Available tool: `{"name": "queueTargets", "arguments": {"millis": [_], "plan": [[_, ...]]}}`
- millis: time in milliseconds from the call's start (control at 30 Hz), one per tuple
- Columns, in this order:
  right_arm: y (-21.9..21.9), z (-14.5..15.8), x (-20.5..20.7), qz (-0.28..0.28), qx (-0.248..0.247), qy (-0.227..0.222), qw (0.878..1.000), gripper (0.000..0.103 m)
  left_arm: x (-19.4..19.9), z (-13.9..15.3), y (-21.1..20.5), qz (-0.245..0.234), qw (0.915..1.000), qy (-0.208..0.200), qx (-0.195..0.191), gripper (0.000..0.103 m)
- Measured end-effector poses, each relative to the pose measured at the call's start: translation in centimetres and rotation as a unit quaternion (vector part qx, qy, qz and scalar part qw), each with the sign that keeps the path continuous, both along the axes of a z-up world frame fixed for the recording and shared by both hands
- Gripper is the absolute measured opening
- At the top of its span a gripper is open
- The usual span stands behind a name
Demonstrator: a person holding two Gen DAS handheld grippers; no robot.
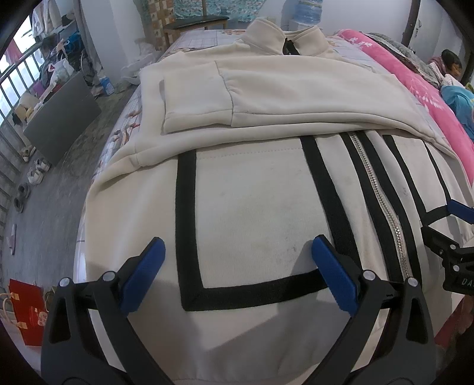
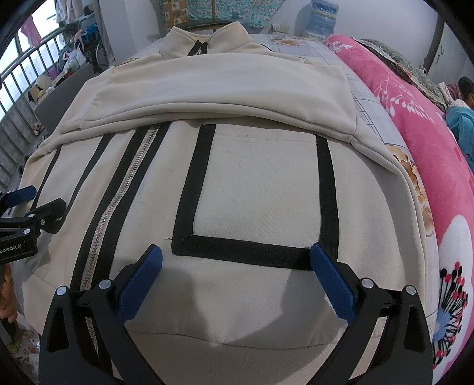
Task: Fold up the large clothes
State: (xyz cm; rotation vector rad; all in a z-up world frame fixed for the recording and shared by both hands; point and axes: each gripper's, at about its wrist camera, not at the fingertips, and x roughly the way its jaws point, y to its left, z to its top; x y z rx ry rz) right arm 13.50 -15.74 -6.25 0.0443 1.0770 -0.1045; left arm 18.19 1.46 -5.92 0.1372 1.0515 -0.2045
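A cream zip-up jacket point(image 1: 260, 207) with black stripes lies flat on the bed, collar point(image 1: 281, 38) at the far end. Both sleeves point(image 1: 266, 97) are folded across the chest. A silver zipper point(image 1: 382, 195) runs down the middle. My left gripper point(image 1: 238, 250) hovers open over the left black-outlined pocket near the hem. My right gripper point(image 2: 237, 254) hovers open over the right pocket point(image 2: 260, 183) of the jacket point(image 2: 237, 88). Each gripper shows at the edge of the other's view: the right one point(image 1: 453, 231), the left one point(image 2: 32, 204). Nothing sits between either pair of fingers.
A pink floral blanket point(image 2: 429, 148) runs along the bed's right side. A person point(image 1: 453, 68) sits at the far right. On the left, the floor holds shoes point(image 1: 35, 171), a dark board point(image 1: 62, 118) and a red bag point(image 1: 26, 311). A bench point(image 1: 195, 23) stands beyond the bed.
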Motion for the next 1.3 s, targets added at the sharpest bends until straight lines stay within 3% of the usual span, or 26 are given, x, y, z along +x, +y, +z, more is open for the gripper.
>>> {"name": "queueTargets", "arguments": {"millis": [1300], "plan": [[-0.05, -0.08, -0.07, 0.002, -0.001, 0.001, 1.000, 0.097, -0.09, 0.42, 0.01, 0.006, 1.0000, 0.003, 0.007, 0.096]]}}
